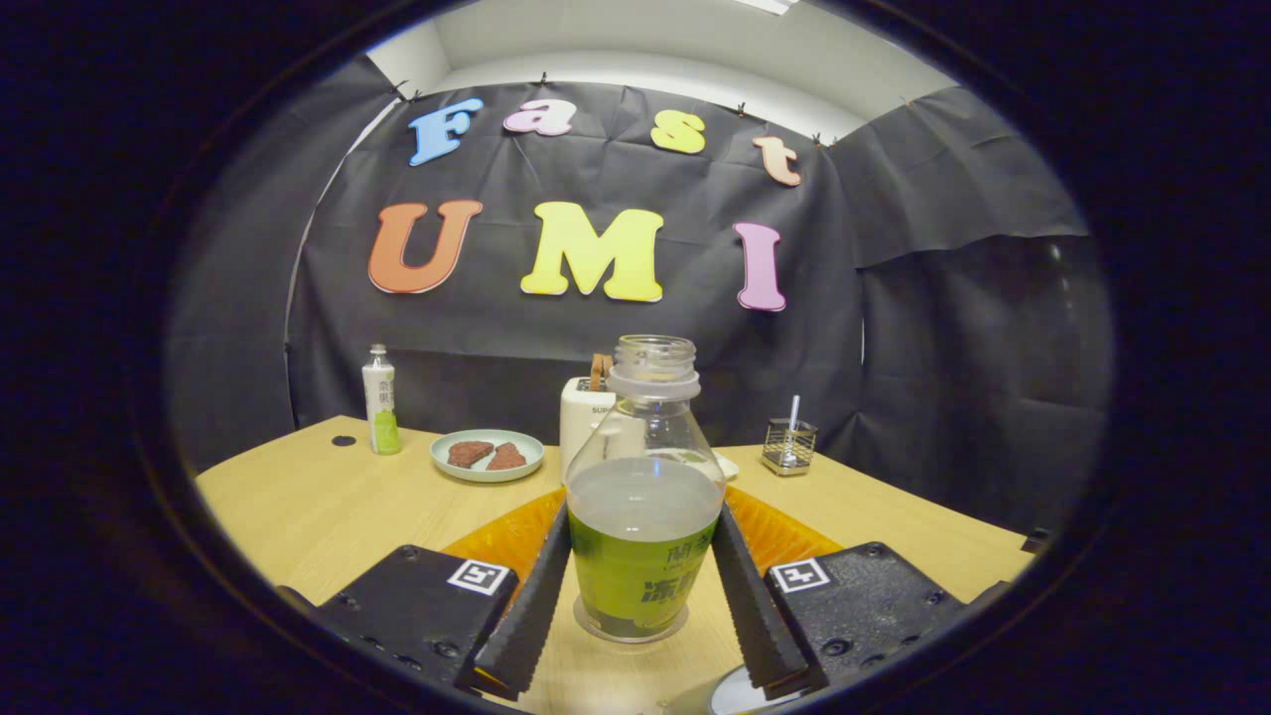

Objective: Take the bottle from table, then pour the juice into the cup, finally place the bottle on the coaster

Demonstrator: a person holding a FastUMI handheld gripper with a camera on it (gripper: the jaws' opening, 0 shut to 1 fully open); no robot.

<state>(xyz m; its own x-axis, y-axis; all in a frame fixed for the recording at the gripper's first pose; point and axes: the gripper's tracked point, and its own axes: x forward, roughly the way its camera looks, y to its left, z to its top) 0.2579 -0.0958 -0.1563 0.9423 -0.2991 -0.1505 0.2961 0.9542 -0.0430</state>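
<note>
Between the fingers (531,606) of the claw (643,596), the open bottle (643,506) is clamped upright (so no juice is spilled) just above the bench (328,506).

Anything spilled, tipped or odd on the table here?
No spill or tipping stands out. The uncapped bottle stands upright between the tongs, fingers against its sides. The small bottle and plate beyond look orderly.

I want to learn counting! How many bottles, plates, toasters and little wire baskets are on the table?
Bottles: 2, one between the gripper's fingers, one far back
Plates: 1
Toasters: 1
Wire baskets: 1
Total: 5
</note>
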